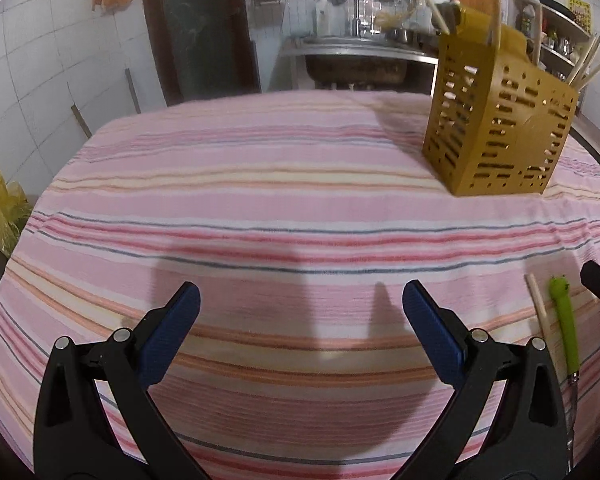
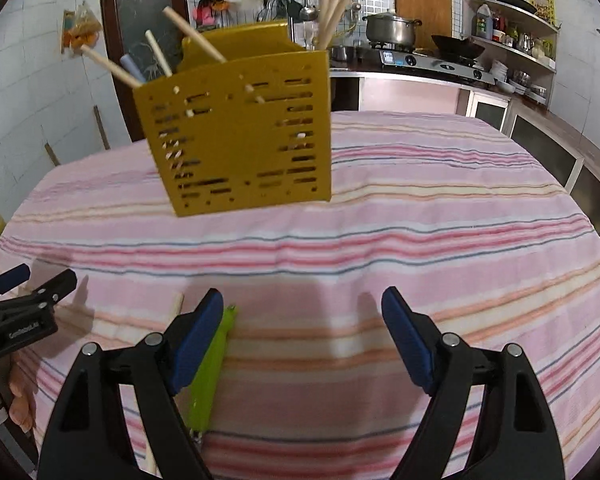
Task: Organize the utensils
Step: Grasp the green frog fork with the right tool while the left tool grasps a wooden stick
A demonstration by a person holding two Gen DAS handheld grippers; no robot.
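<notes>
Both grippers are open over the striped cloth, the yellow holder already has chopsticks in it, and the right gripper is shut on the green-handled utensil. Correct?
Not quite. The right gripper is open and holds nothing; the green-handled utensil lies on the striped cloth beside its left finger, as the right wrist view shows. The left gripper is open, and the yellow holder has chopsticks in it.

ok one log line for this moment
left claw: open, empty | right claw: open, empty | green-handled utensil, wooden stick: on cloth | yellow holder: upright, holds chopsticks
</notes>
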